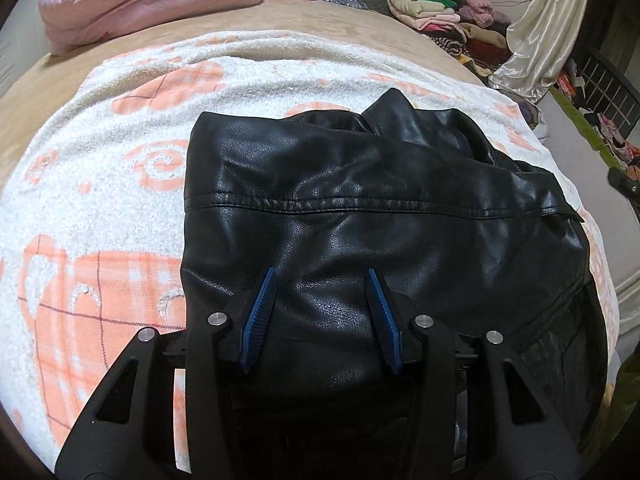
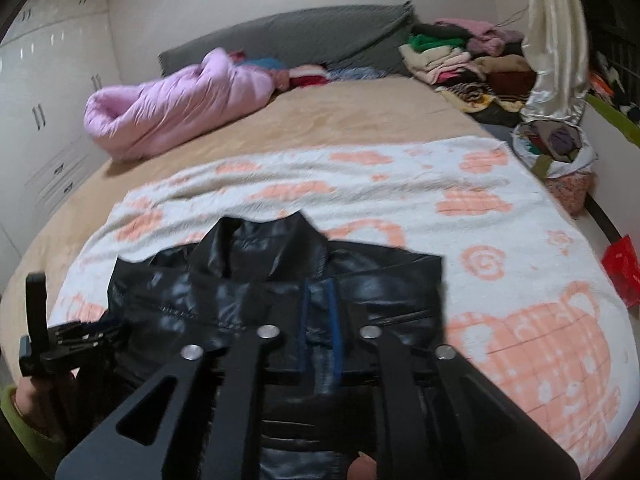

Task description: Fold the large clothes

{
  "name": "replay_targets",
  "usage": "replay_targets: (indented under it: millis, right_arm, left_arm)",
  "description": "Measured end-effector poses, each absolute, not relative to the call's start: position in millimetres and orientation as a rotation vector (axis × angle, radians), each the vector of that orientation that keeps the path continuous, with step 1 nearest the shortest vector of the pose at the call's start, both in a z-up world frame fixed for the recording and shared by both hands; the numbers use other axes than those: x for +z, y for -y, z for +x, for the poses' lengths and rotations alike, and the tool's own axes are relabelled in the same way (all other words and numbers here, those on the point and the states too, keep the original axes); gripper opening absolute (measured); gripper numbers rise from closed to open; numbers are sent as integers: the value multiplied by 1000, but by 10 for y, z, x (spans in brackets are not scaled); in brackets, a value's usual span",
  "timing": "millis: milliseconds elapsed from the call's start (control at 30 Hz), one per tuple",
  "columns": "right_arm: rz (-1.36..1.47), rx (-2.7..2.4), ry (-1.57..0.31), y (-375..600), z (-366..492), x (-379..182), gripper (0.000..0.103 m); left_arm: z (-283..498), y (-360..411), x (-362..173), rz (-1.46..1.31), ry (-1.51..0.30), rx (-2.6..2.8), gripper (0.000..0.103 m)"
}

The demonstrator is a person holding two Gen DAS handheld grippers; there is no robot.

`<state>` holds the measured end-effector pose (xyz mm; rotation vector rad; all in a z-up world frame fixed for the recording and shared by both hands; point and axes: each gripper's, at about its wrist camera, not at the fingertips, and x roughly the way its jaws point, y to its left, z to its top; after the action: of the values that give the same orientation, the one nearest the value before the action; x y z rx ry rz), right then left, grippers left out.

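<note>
**A:** I'm holding the left gripper (image 1: 322, 320) with fingers apart, bare over the black jacket (image 1: 380, 208), which is lying on the patterned blanket (image 1: 100, 184) for folding.

**B:** And I'm keeping the right gripper (image 2: 320, 320) nearly together; clamped or not, I cannot tell. No readable writing.

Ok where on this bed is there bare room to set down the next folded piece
Free: the tan bedspread between the pink quilted roll and the white-and-orange fleece blanket, and the blanket itself right of the black leather jacket. Crowded: the stacked folded clothes at the far right corner.
</note>
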<state>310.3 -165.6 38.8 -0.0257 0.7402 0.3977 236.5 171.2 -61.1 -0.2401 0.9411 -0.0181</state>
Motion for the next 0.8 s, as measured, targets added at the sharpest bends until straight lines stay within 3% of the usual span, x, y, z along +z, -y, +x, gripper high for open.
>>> replay_targets:
  millis: [267,433,500,533,800]
  right_arm:
    - [-94,447,-831,1074,3212,49,32]
    - [-98,460,-850,885,3278,-64,35]
    - [-137,440,-855,830,3313,-129,41]
    - [-162,415,-869,817,3343,-182,49]
    - [-121,353,-1009,985,3578,-688,49]
  left_arm:
    - [2360,-1711,-607,-241,-944,-17,38]
    - [2361,-1712,-602,-243,-946,-18,38]
    - [2356,-1708,-601,-241,-948,-18,38]
    - [2354,-1705,-599,-240,-949,-17,38]
    - [2358,-1692,-580,-234,-950,-24,38]
